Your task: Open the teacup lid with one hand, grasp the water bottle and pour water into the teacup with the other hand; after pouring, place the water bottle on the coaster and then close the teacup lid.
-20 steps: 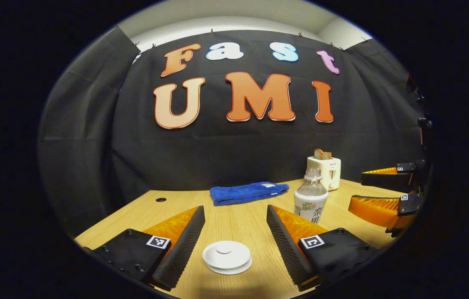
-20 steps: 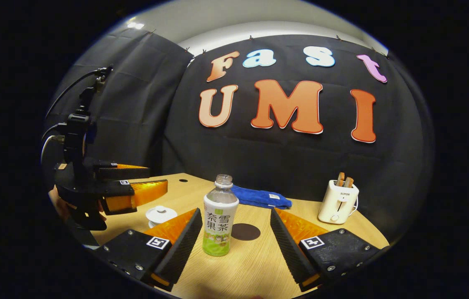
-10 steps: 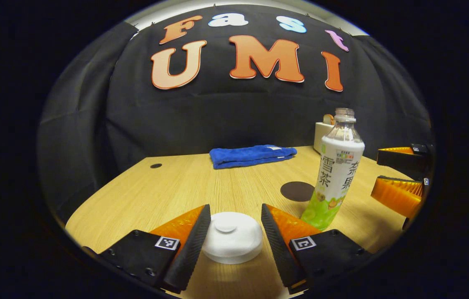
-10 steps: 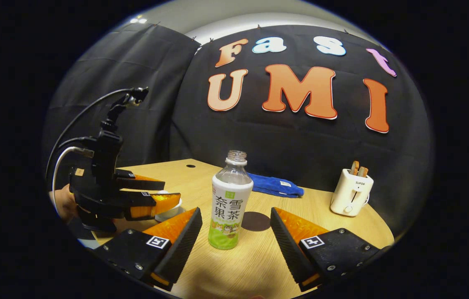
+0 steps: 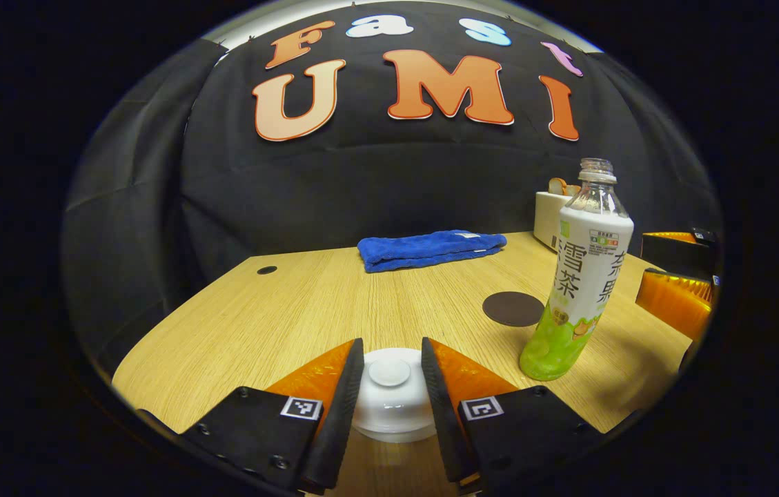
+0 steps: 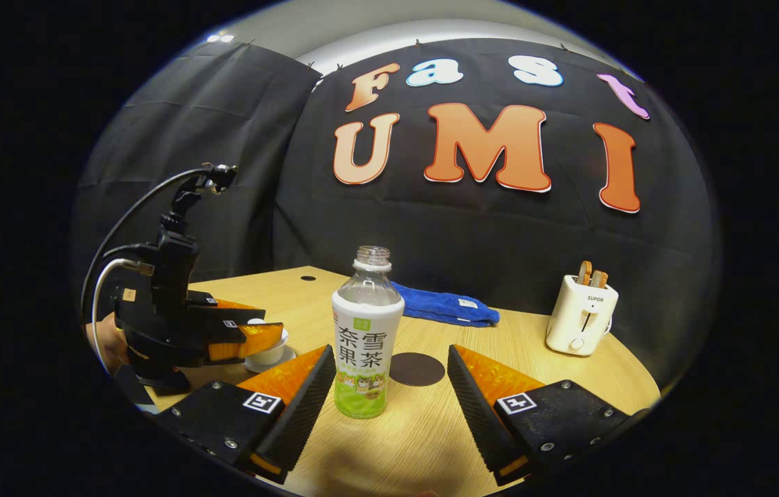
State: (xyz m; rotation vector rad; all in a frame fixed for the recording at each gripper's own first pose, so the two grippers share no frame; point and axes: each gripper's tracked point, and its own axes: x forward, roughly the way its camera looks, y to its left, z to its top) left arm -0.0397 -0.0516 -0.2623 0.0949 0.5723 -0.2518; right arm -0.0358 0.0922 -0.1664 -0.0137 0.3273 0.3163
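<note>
Your left tool (image 5: pixel 392 386) fingers close around teacup lid (image 5: pixel 390 371), contact unconfirmed: positioned for lift. Your right tool (image 6: pixel 389 397) spread wide, water bottle (image 6: pixel 366 331) upright between fingers, untouched. Coaster (image 6: pixel 417 368) just behind bottle, ready

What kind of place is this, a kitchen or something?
More likely a staged booth for recording: a wooden table against draped black cloth, set with a toaster, water bottle and lidded teacup.
</note>
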